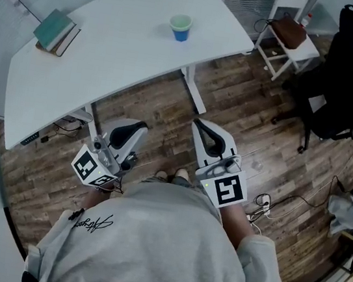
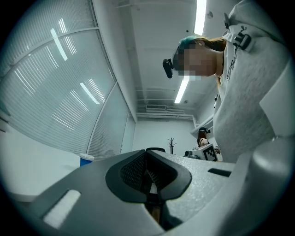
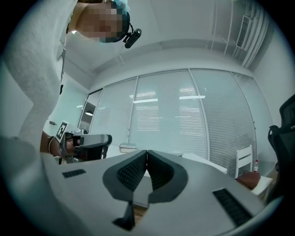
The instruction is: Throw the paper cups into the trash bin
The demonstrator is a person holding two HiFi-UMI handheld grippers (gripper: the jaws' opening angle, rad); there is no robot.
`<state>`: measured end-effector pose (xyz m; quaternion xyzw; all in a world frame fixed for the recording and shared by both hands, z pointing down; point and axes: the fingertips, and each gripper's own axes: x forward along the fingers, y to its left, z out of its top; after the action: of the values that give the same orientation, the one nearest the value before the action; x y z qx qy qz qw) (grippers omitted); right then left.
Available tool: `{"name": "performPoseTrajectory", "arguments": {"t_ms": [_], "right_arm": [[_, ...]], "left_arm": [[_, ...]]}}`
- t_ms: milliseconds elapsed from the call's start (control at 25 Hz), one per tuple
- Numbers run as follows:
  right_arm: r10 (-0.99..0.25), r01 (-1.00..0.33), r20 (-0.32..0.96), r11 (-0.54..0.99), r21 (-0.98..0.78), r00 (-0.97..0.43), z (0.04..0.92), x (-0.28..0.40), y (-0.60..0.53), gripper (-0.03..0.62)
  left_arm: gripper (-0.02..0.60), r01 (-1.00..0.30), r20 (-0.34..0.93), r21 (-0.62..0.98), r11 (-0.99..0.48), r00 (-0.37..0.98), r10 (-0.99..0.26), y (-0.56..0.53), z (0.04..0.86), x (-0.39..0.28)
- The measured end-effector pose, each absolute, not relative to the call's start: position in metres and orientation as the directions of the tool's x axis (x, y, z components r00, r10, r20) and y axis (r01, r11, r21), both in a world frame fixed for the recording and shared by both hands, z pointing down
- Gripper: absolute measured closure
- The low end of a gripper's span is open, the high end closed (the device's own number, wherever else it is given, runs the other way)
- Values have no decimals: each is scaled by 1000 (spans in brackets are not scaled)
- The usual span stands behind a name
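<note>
Wood-floored office with a white desk point(image 1: 125, 44) ahead of us; the paper cup point(image 1: 180, 27) stands on it, out of reach of both closed grippers.
The cup, blue with a pale rim, sits upright toward the desk's right end, and a stack of books point(image 1: 56, 32) lies at the left end. We hold our left gripper point(image 1: 136, 128) and right gripper point(image 1: 207, 132) low over the floor, side by side just in front of our body, tips toward the desk and well apart from the cup. In each gripper view the dark pads meet with nothing between them.
</note>
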<state>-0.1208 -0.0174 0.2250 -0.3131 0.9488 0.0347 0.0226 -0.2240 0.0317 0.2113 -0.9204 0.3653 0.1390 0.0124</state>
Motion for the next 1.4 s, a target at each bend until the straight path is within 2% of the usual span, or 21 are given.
{"name": "performPoseTrajectory", "arguments": {"t_ms": [240,480,1400], "right_arm": [[-571,-573,-63,819,30,-819,229,-114,-22,583],[-553,-546,-111,833,-89,-826,232,-118,-30,583],[-609,-611,-103,791,-9,-787,217,-151,-138,583]], "left_arm": [[572,-692,-265,78,-718,680,-684,32,214,-216],[572,-702,-242,106,-704,669,-703,36,225,-215],[572,-713,-282,72,-698,657,-700,-80,200,-273]]}}
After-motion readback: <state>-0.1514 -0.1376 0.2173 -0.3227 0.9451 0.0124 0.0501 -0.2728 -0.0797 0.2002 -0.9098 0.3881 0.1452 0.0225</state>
